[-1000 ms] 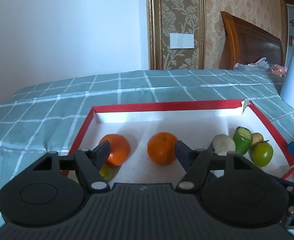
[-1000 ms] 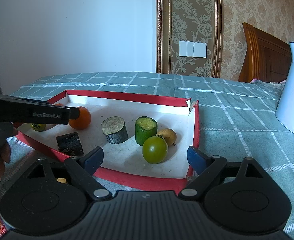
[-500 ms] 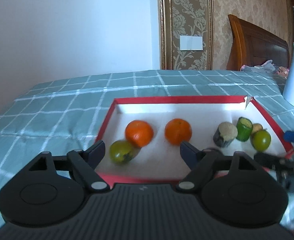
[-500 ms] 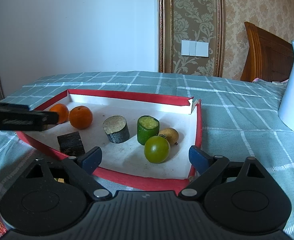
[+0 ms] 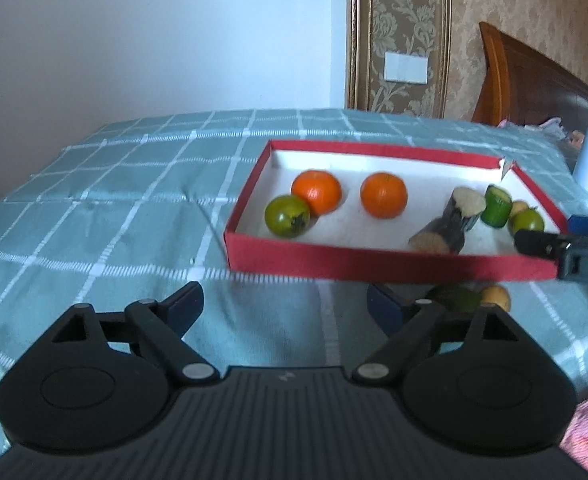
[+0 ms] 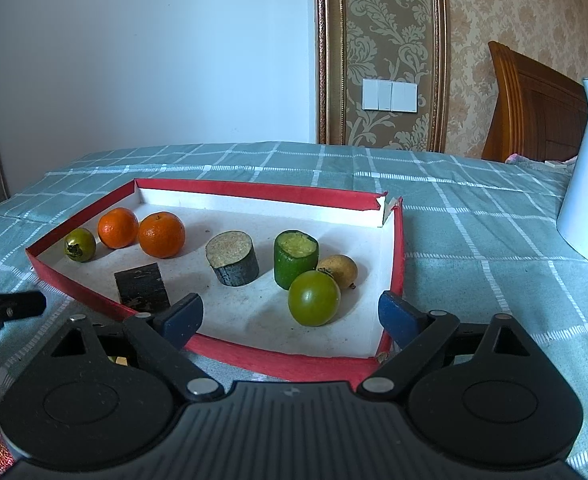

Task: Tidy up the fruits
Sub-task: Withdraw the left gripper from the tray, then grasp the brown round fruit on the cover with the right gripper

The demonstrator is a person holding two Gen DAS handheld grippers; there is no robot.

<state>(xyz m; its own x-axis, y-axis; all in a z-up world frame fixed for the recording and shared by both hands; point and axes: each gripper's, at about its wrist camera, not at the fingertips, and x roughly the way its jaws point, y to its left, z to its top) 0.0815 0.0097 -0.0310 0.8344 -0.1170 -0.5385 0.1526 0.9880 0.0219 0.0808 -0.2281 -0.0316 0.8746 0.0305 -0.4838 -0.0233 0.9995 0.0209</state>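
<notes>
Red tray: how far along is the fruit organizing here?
Done: the red tray holds two oranges, two green fruits and cut pieces. In hand: nothing; the left tongs are opening, empty, and the right tongs stand open, empty. Left: a loose green fruit and a loose yellow fruit lie on the cloth outside the front wall.

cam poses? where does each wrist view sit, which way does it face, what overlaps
Left wrist: behind the left gripper, jaws opening and empty, short of the red tray, facing its near-left corner; the right gripper's tip intrudes at right.
Right wrist: behind the open right gripper, over the tray's near wall, facing in.
Shared: tray, two oranges, green tomatoes.
</notes>
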